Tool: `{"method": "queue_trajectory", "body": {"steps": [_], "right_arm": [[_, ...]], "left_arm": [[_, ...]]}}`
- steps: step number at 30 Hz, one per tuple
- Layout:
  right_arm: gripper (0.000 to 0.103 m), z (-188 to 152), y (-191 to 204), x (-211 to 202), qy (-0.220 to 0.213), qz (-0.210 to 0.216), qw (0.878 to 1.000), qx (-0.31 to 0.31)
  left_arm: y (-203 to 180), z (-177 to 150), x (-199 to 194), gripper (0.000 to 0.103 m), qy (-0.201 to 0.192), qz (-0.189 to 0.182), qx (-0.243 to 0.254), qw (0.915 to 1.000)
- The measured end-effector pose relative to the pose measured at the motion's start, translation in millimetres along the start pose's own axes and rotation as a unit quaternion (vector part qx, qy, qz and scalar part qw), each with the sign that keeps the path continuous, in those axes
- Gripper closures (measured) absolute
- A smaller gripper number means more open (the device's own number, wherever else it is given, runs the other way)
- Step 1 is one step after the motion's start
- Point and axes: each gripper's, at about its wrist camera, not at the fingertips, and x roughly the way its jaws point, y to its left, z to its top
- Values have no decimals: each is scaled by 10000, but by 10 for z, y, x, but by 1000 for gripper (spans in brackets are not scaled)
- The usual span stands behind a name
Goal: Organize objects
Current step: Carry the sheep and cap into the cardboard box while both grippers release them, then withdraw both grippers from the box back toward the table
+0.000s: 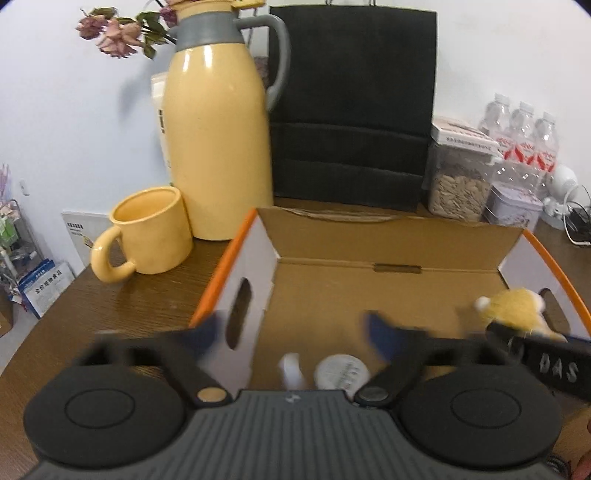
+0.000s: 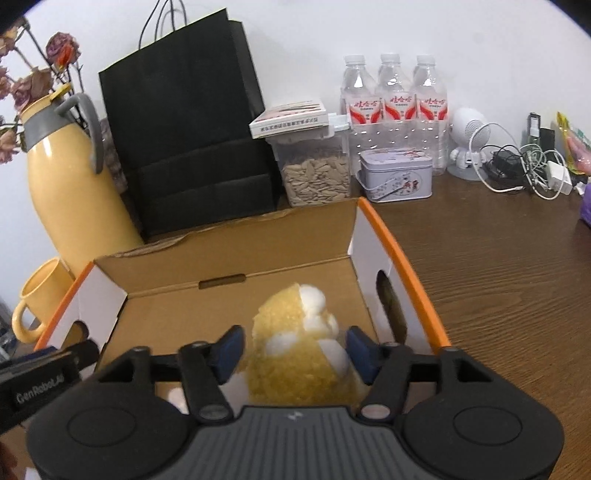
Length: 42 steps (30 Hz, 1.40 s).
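right gripper (image 2: 291, 350): fingers spread wide either side of a yellow-and-white plush toy (image 2: 299, 343), no clear squeeze visible, toy sitting inside the open cardboard box (image 2: 402, 266) directly ahead. left gripper (image 1: 291, 332): fingers wide apart, holding nothing, blurred, over the box's near-left corner; round white lid (image 1: 341, 371) on the box floor between its fingers.

A dark wood-grain surface (image 2: 498, 258) stands against a plain white wall (image 2: 295, 29), evenly lit, with a wire rack (image 1: 14, 236) on the floor beside it.
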Motion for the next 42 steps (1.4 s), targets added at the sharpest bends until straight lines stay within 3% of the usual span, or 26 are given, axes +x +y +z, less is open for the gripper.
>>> {"method": "queue_trajectory", "body": {"steps": [1,4,17,26,32,37,42], "right_arm": [[12,-9,14,2,64,93,9999,-33],[0,-45,110,-27,107,36,9996,-251],[0,-34,158,-248,-147,-177,9986,-485],[0,-31,129,-657,-424,-204,9955,-819],[0,-175,133,-1060,-644,-247,9899,-1238],[0,-388,54,-1431,-804,-28,9877,-1344],[0,-692,-15,-1774,-938,-78,9842,-1499]], "left_arm": [[14,-2,-8,0,-57,43,-21,10000],[71,10,3,0,39,102,-68,9999],[235,46,-178,0,-107,97,-129,9998],[426,71,-535,0,-509,-60,-115,9986],[562,-100,-960,0,-921,-236,101,9954],[727,-332,-1270,0,-1073,-415,336,9928],[927,-584,-1513,0,-1067,-583,399,9918]]}}
